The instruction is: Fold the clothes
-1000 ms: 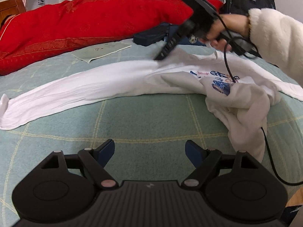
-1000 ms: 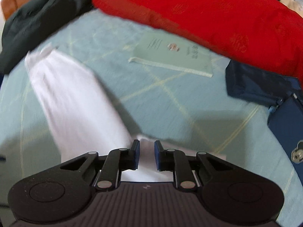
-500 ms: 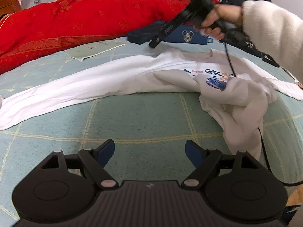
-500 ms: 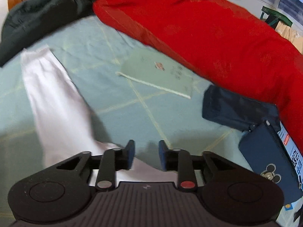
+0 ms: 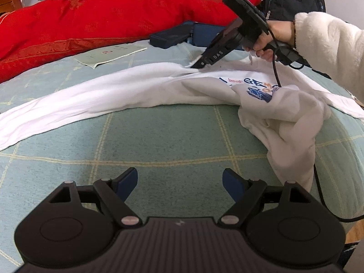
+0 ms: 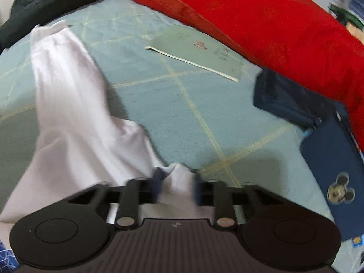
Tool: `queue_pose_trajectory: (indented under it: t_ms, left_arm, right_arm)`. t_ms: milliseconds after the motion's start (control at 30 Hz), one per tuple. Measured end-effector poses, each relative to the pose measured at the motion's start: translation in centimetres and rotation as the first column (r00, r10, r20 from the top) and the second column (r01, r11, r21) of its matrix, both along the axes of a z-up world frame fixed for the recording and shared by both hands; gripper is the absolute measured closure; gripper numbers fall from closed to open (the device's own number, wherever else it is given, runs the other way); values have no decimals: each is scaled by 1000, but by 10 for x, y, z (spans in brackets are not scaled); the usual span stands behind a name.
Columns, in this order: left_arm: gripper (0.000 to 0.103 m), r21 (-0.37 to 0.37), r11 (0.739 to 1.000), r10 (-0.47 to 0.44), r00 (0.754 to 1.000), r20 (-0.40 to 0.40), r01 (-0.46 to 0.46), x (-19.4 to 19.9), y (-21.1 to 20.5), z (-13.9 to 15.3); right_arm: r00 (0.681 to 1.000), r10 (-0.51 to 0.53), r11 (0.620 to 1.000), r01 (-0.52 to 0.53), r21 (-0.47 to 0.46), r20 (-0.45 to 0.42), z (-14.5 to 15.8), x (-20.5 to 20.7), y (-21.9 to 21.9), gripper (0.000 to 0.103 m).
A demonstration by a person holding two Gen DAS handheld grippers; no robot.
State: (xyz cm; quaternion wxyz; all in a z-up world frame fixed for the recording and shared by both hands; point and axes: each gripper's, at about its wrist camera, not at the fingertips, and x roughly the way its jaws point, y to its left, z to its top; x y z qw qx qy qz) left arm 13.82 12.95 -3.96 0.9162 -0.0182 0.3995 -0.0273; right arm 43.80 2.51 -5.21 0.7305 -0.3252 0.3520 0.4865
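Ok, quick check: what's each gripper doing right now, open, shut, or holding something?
Left gripper: open, nothing between its fingers, above the bedspread.
Right gripper: jaws closing on a raised fold of the white shirt.

We see a soft white cloth shirt (image 5: 141,91) with a flat printed picture at 3 o'clock; under it the green bed cover (image 5: 173,141) looks woven and a bit rough; at 11 o'clock the red quilt (image 5: 109,22) is smooth cloth with a slight shine; the thin booklet (image 5: 109,54) is matt paper; the left gripper (image 5: 179,182) is matt black plastic with small shiny metal pins; the sleeve (image 5: 329,43) at 2 o'clock is fluffy.
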Motion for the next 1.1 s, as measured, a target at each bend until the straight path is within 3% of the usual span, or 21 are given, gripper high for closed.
queue_pose_trajectory:
  t_ms: [267,367,433,567,833,933,1100]
  left_arm:
    - [21,-8,1000,14,1000,20,-14,-4,4,4]
    - [21,-13,1000,23,1000,21,-23,-6,7,4]
    - [21,-16,1000,22,999,23,-22,-7,8,4]
    - [21,-14,999,33,999,25,-33,-10,14,6]
    - [21,-14,996,90,996,26,-89,-18,30,10]
    - [21,-18,996,85,996,31,-84,-20,28,11]
    - [21,-16,996,89,996,26,-88,-20,30,11]
  right_arm:
    - [972,-204,975,191,109,114,17,35,13,85]
    - [955,-280,957,269,106,100,9,52,18,84]
    - [948,-312,948,306,92,66,0,61,18,76]
    - [939,-337,938,330,103,62,3,61,16,69]
    - [942,-331,935,320,155,50,57,42,-5,66]
    - [940,-341,925,340,171,-23,66,38,-15,66]
    - [926,-370,921,377,100,-75,59,32,-18,66]
